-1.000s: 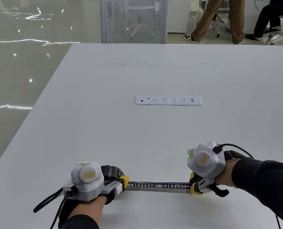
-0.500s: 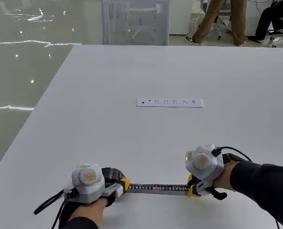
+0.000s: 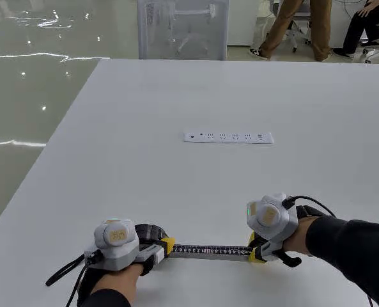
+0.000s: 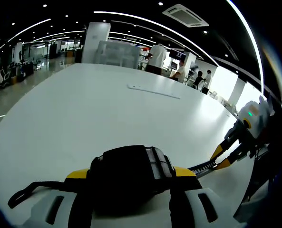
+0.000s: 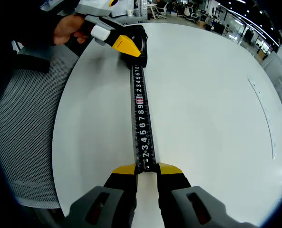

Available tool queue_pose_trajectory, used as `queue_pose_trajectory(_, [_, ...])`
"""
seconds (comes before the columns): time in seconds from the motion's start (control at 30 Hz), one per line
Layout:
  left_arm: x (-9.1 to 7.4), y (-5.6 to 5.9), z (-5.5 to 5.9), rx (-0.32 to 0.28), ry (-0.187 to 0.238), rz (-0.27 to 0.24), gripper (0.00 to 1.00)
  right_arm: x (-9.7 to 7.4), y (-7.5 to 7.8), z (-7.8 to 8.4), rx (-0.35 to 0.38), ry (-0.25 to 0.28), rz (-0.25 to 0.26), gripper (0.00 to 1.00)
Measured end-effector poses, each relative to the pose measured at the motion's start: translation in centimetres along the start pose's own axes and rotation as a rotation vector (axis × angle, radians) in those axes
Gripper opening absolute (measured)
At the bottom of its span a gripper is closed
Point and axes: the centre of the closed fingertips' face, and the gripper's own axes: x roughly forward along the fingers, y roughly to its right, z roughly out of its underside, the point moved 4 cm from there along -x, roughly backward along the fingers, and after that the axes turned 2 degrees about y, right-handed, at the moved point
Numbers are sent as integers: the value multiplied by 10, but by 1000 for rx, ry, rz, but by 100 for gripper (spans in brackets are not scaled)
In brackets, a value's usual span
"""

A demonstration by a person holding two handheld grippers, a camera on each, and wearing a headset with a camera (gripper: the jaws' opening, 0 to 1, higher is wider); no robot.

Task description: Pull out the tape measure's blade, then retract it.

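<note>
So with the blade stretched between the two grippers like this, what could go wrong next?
The right gripper pinches only the very tip of the blade; a slip there would likely let it whip back toward the case. The left gripper holds the rounded case by its sides, so the blade's pull might twist it loose.

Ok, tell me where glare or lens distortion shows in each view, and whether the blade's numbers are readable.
Head view: glare streaks the glossy floor, blade numbers too small. Right gripper view: fisheye bows the table edge, numbers sharp and readable. Left gripper view: ceiling lights bend into arcs.
</note>
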Motion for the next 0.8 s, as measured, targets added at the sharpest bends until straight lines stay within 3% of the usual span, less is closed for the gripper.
queue_pose_trajectory(0.8, [0, -1, 0, -5, -7, 17, 61, 5, 0, -12, 5, 22, 0, 12])
